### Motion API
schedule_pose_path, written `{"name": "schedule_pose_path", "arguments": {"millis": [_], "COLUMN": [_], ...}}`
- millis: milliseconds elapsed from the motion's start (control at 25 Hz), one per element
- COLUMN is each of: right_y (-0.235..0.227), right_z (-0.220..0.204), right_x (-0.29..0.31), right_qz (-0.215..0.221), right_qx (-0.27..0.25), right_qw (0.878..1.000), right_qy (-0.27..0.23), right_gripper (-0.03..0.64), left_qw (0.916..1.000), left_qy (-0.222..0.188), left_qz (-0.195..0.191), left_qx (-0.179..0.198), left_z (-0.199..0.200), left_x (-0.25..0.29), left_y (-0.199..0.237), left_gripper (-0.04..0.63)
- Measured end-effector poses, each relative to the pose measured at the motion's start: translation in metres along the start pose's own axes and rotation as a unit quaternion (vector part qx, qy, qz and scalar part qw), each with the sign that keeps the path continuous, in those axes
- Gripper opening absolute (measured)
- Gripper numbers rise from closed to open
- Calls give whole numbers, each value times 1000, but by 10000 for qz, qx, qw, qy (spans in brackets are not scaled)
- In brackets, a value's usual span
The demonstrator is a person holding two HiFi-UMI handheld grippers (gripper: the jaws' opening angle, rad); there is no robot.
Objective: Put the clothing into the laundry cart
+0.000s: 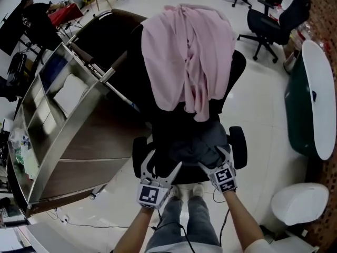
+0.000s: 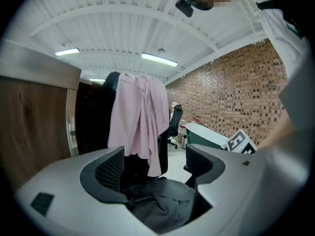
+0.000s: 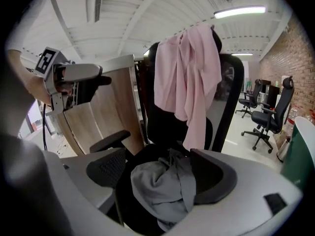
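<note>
A pink garment (image 1: 187, 51) hangs over the backrest of a black office chair (image 1: 238, 144). On the chair's seat lies a crumpled dark grey garment (image 1: 195, 141). My left gripper (image 1: 166, 161) hovers at the seat's front left and is open; the grey garment (image 2: 162, 200) shows low between its jaws, apart from the pads. My right gripper (image 1: 216, 156) is at the garment's front right, open, with the grey cloth (image 3: 157, 191) bunched between its jaws. The laundry cart (image 1: 79, 136), wood-sided with a metal frame, stands left of the chair. The pink garment (image 2: 138, 117) (image 3: 189, 77) hangs ahead in both gripper views.
The cart's dark bag (image 1: 105, 36) opens behind its shelves. Other office chairs (image 1: 268, 22) stand at the far right. A green and white tub (image 1: 310, 104) and a white rounded object (image 1: 300, 202) line the right side. Cables (image 1: 79, 223) trail on the floor by the cart.
</note>
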State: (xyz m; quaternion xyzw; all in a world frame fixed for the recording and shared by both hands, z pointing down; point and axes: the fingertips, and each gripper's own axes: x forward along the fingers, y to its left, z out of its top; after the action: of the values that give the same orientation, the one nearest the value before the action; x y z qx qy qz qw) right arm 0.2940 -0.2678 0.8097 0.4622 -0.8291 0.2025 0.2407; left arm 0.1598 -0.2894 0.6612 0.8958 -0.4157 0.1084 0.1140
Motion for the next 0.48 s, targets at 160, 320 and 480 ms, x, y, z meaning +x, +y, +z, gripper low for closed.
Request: {"name": "schedule_pose_path", "arguments": {"millis": [160, 320, 480], "right_y": [-12, -9, -22], "right_z": [-37, -78, -128], "right_x": [59, 135, 199], "right_qz": [276, 839, 624], "right_qx": [-94, -418, -863], "right_qw": [9991, 9899, 9744], "right_qy": [322, 1061, 1981], "right_gripper": [481, 638, 640], "left_qw": [9999, 9996, 9990], "left_qy": [126, 133, 103], "left_qz": [11, 239, 384], "left_qx": [87, -34, -196], "left_z": [-30, -50, -65], "left_x": [16, 22, 18], "left_y": [17, 35, 40], "left_gripper": [379, 380, 379]}}
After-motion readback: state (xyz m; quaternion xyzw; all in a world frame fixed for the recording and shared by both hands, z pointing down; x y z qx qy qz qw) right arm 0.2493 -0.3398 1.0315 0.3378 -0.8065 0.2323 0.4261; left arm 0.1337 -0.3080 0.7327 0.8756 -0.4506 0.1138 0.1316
